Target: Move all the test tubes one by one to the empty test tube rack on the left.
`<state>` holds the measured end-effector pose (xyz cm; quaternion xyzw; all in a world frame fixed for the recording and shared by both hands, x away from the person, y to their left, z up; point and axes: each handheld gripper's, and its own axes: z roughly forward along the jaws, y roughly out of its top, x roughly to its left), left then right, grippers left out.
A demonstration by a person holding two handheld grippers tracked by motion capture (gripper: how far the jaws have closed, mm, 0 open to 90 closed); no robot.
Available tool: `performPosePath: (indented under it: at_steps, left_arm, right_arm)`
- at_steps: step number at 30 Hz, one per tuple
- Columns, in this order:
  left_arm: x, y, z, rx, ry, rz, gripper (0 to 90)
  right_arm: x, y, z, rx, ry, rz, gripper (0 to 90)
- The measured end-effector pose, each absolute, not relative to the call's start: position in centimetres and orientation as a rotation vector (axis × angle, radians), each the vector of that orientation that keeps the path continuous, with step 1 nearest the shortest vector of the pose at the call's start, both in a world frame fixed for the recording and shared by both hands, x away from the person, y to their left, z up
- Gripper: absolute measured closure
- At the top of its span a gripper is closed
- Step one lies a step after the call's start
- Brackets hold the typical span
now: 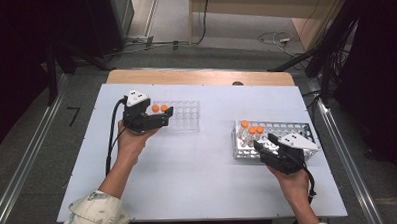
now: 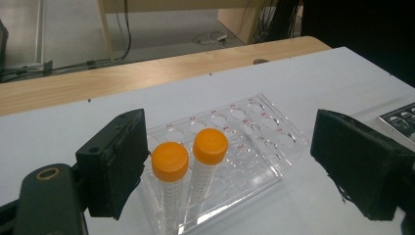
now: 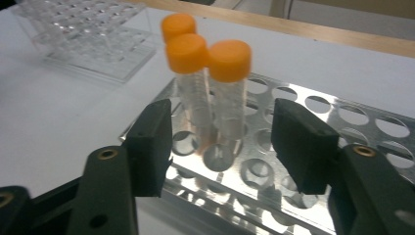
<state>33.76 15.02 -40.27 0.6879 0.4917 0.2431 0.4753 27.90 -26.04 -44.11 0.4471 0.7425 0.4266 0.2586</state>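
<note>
On the white worktop point(image 1: 188, 167), the left claw point(image 1: 167, 114) gapes wide just beside a clear plastic rack point(image 2: 244, 142) holding two orange-capped tubes point(image 2: 170, 164) at its near end. To the right, the right claw point(image 1: 261, 144) spreads wide before three orange-capped tubes point(image 3: 229, 61) standing in a metal rack point(image 3: 342, 117); nothing gripped.

A white sheet point(image 1: 189, 177) covers most of the table, leaving a strip of bare wooden edge point(image 1: 200, 76) along the far side. Two racks rest directly on the sheet, well apart. A clear plastic rack point(image 1: 184, 115) sits left of centre, toward the far side. A perforated metal rack point(image 1: 282, 134) sits to the right, nearer the person.
</note>
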Motion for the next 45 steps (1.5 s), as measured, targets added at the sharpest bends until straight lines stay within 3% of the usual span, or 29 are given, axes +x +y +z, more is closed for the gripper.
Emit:
performPosePath:
  at_steps: [6,30,45]
  left_arm:
    - [33.8,14.9,-40.4,1.688,1.205,0.592,14.8]
    - [33.7,14.9,-40.4,1.685,1.205,0.583,15.0]
    - [33.6,15.0,-40.2,1.676,1.2,0.586,15.0]
  right_arm:
    - [28.7,-26.3,-44.7,1.233,1.994,1.131,52.9]
    - [30.1,-25.2,-45.6,1.214,2.006,1.106,70.8]
    - [29.6,-25.4,-43.7,1.186,1.956,1.176,71.3]
